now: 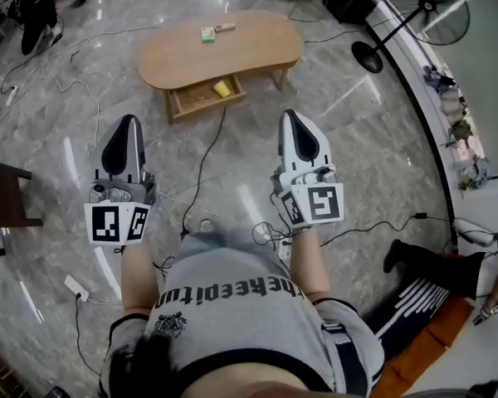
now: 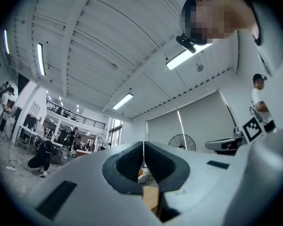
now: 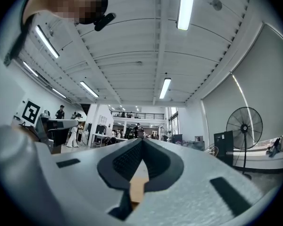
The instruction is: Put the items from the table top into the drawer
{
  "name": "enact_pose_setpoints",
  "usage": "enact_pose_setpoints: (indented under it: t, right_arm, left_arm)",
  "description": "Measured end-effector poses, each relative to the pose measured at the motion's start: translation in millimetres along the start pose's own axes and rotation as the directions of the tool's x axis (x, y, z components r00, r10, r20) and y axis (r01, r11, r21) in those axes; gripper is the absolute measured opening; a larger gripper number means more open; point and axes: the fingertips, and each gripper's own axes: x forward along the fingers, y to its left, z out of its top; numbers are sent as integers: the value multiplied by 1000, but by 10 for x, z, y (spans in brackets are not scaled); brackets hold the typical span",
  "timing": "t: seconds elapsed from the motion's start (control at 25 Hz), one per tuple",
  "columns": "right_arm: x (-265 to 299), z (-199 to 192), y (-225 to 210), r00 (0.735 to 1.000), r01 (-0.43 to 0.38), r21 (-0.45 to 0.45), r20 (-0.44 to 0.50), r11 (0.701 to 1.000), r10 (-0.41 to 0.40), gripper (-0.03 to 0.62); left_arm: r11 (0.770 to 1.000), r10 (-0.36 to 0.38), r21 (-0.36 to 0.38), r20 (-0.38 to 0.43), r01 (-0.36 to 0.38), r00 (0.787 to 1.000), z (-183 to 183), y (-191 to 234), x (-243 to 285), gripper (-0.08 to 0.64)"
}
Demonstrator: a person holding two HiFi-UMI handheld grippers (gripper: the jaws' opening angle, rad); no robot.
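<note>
Drawer (image 1: 201, 99) stands open in the front of the wooden table (image 1: 261, 56), with a yellow piece (image 1: 222, 89) inside it. A green box (image 1: 207, 34) and a small stick (image 1: 225, 28) lie on the top. My left tongs (image 1: 131, 124) are pinched shut and empty, well short of the table. My right tongs (image 1: 292, 116) are shut and empty too.

Square black-white markers (image 1: 106, 222): rear of left gripper (image 1: 129, 123) and right gripper (image 1: 291, 116). Behind them, shirt (image 1: 232, 305): upside-down lettering, I cannot read it.
</note>
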Motion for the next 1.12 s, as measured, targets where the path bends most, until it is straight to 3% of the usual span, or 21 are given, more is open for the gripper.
enact_pose_setpoints:
  t: [0.56,1.12]
  right_arm:
    - [802,-292,-98,1000,-4,-11,-22,1000,3,3]
    - [2561,-582,-1091,996,-94,3,-10,996,94,3]
  left_arm:
    - [1000,7,14,-23,-7,1000,-378,490,555,11]
    - [996,89,18,26,-90,996,-728,922,2258,11]
